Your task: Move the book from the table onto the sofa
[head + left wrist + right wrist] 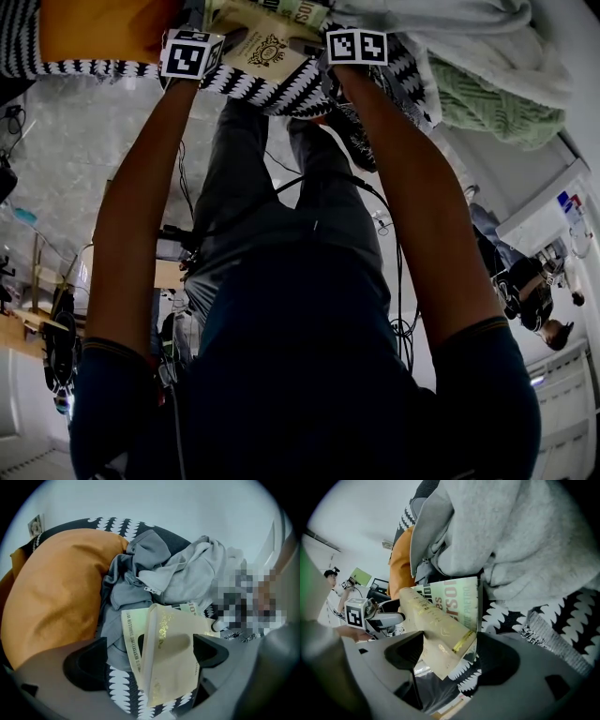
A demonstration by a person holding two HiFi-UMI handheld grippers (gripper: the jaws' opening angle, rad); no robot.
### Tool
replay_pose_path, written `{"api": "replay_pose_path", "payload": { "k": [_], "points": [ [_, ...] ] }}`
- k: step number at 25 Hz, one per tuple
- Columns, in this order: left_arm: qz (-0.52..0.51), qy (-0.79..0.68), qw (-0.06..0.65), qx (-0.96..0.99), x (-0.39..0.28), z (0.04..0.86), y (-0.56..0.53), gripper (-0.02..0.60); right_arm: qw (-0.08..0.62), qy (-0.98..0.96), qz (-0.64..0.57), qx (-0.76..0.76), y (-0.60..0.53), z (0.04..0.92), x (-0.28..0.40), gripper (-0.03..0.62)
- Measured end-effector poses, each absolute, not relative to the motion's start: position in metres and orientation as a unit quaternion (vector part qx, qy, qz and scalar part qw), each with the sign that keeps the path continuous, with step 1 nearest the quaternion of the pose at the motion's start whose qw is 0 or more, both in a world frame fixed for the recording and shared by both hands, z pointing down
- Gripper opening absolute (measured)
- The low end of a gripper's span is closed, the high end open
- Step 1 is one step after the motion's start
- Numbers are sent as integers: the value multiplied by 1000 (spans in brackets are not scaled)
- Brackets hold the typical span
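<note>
A cream book (267, 49) with gold ornament lies tilted on the sofa's black-and-white cover (281, 94), against a pale green printed cover (457, 604). My right gripper (450, 651) is shut on the cream book's (436, 630) near corner. My left gripper (150, 656) stands open around the book (171, 658): the right jaw touches it, and grey cloth shows between it and the left jaw. In the head view both grippers, left (217, 42) and right (323, 42), are at the top edge on either side of the book.
An orange cushion (56, 592) fills the sofa's left side. Crumpled grey clothes (187, 573) lie just beyond the book, and a green knit blanket (497, 108) lies further right. Cables (403, 328) trail on the floor below, and a person (534, 295) stands at the right.
</note>
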State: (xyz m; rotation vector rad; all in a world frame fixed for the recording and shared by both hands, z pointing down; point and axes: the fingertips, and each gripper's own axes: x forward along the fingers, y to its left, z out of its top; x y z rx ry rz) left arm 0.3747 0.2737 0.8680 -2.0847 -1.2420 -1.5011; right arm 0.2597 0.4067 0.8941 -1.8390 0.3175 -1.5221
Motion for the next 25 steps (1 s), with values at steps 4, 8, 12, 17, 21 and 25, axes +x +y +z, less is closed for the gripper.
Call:
{"api": "replay_pose_path", "payload": {
  "k": [4,8,12,17,21,25],
  "points": [
    [-518,-424,142,-729,372,856,263,557,348,120,-593,-716,413,883,255,362],
    [-507,-419,134,-741,374,838,257,557,339,113,-586,-727,423,869,251,344],
    [-494,-415,118,-755,374,817,254,557,328,98,-576,-742,436,852,243,299],
    [-474,-422,106,-766,372,781,254,518,326,81,-546,-767,447,815,239,193],
    [-440,-431,84,-783,368,738,258,275,321,92,-497,-801,447,769,246,39],
    [-394,-449,39,-801,368,674,268,62,326,120,-437,-829,441,711,263,15]
  ]
}}
